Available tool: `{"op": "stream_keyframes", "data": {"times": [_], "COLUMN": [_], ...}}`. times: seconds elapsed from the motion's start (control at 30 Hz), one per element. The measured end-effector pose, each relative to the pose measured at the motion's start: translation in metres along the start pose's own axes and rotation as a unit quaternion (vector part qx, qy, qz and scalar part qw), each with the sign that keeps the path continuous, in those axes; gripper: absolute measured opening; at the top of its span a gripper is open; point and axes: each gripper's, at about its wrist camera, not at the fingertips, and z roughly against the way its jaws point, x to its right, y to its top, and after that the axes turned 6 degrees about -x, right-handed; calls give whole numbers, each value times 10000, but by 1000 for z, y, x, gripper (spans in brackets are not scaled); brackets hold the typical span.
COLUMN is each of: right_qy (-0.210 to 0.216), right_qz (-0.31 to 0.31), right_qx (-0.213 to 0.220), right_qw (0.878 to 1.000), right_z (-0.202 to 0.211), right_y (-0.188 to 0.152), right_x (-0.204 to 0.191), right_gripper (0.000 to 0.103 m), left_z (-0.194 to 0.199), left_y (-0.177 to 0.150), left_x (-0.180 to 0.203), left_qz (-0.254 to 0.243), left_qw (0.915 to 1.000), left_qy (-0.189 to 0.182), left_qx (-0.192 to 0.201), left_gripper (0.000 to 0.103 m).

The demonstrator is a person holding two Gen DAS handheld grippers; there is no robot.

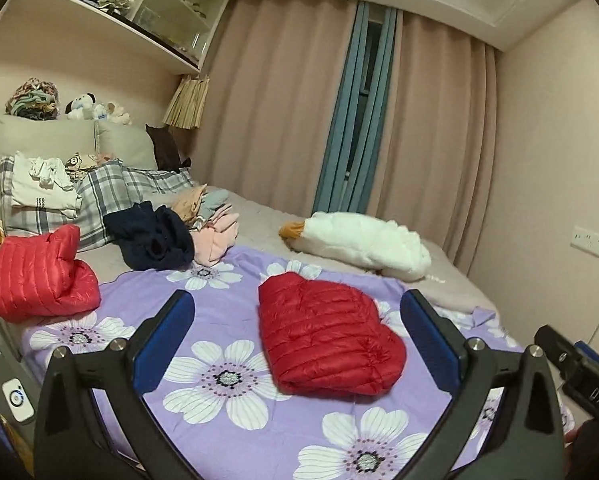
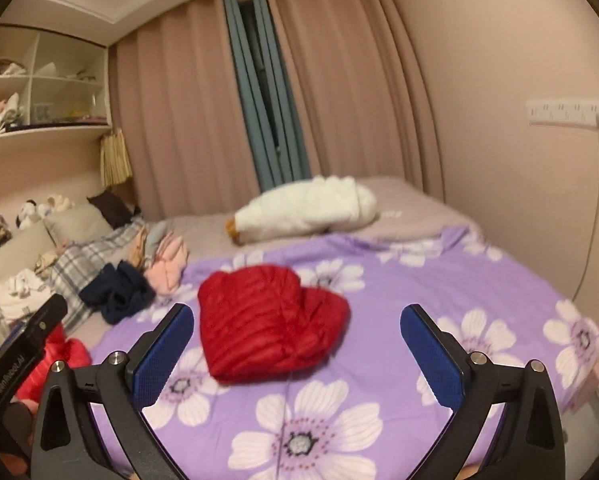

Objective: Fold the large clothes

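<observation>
Both sets of jaws spread wide and empty: left gripper (image 1: 297,316) and right gripper (image 2: 297,332), blue pads apart with nothing pinched between them. Folded red down jacket (image 1: 329,336) lying straight ahead on the purple floral sheet (image 1: 227,308), clear of the pads, seen through the gap of each pair. From the left wrist view, long axis running from far-left to near-right, thick folded edge toward the near side, bundle sitting slightly right of centre; from the right wrist view, same bundle (image 2: 271,320) slightly left of centre, blurred. So: between the two hands, neither clearly nearer. Second red jacket (image 1: 39,274) well apart at the left edge of the bed; white fluffy coat (image 1: 363,246) beyond, near the curtain (image 1: 283,92); dark navy garment (image 1: 151,238) and pink pile (image 1: 215,232) further back on the left. Likely next: another garment, judged only from the finished look of this fold.
</observation>
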Motion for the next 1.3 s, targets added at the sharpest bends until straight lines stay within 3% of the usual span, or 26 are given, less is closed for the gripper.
{"op": "stream_keyframes", "data": {"times": [0.17, 0.33, 0.57, 0.93, 1.3], "right_qy": [14, -124, -206, -343, -393], "right_qz": [175, 172, 129, 193, 234], "right_qx": [121, 297, 212, 97, 24], "right_qw": [9998, 9993, 9995, 9992, 9990], "right_z": [4, 9, 8, 9, 8], "right_y": [-2, -3, -6, -7, -6], "right_x": [-6, -8, -7, -7, -7], "right_gripper": [103, 103, 103, 103, 103], "left_z": [6, 9, 7, -6, -7], "left_y": [2, 1, 1, 0, -1], "left_x": [-1, 4, 2, 8, 13], "left_qz": [121, -79, -26, -44, -96], "left_qw": [9998, 9998, 9999, 9995, 9995], "left_qy": [-150, -126, -13, 28, 104], "left_qx": [78, 128, 107, -321, -270], "left_gripper": [103, 103, 103, 103, 103]}}
